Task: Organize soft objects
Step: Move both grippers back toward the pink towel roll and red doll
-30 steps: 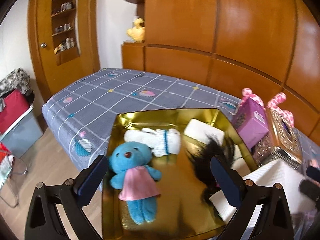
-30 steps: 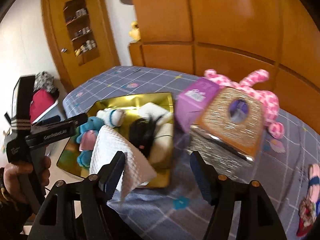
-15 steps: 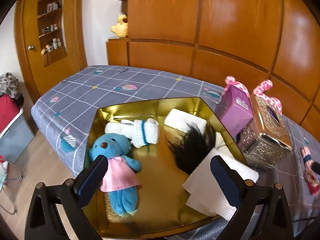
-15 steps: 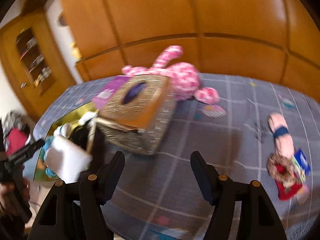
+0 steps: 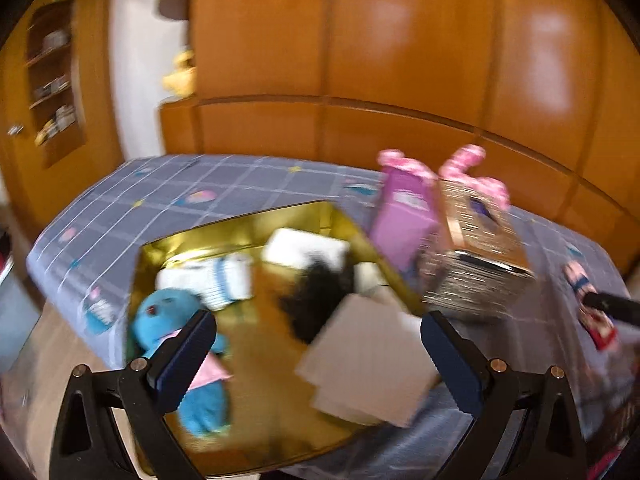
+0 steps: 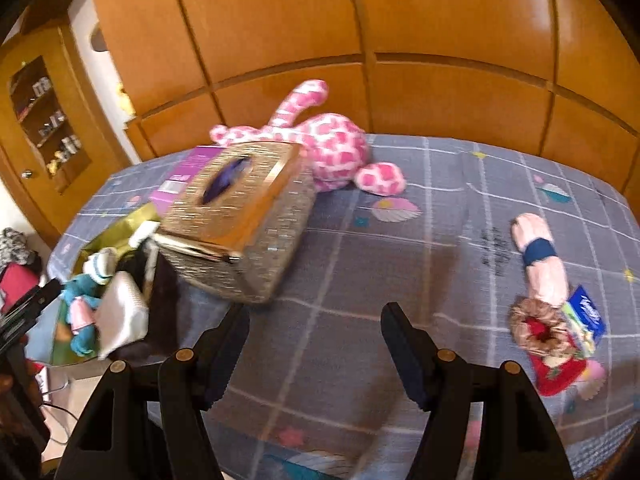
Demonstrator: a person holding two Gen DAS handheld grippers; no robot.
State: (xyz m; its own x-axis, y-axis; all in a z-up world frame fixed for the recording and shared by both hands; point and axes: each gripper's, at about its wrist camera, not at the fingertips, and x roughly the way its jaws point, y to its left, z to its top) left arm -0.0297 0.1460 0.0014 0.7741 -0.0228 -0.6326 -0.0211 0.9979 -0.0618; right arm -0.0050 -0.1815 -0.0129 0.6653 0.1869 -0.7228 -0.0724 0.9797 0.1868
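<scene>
A gold tray [image 5: 240, 228] on the bed holds a blue teddy in a pink dress [image 5: 168, 312], a white sock [image 5: 216, 280], a black furry piece [image 5: 316, 296] and a white towel [image 5: 372, 360]. My left gripper [image 5: 316, 332] hovers open over the tray's near half, with nothing between its fingers. My right gripper [image 6: 316, 320] is open and empty above bare bedsheet. A pink spotted plush [image 6: 332, 148] lies behind the tissue box. To the right lie a pink sock with a blue band [image 6: 540, 260] and a small doll in red [image 6: 548, 352].
A glittery gold tissue box [image 6: 240, 216] and a purple box [image 6: 188, 172] stand between the tray and the plush. The bed's near edge drops to the floor at the left [image 5: 40, 340]. Wooden wall panels [image 6: 440, 40] back the bed.
My right gripper swung right from over the tray to the open bedsheet, then held still. My left gripper drifted right over the tray. Both stayed open.
</scene>
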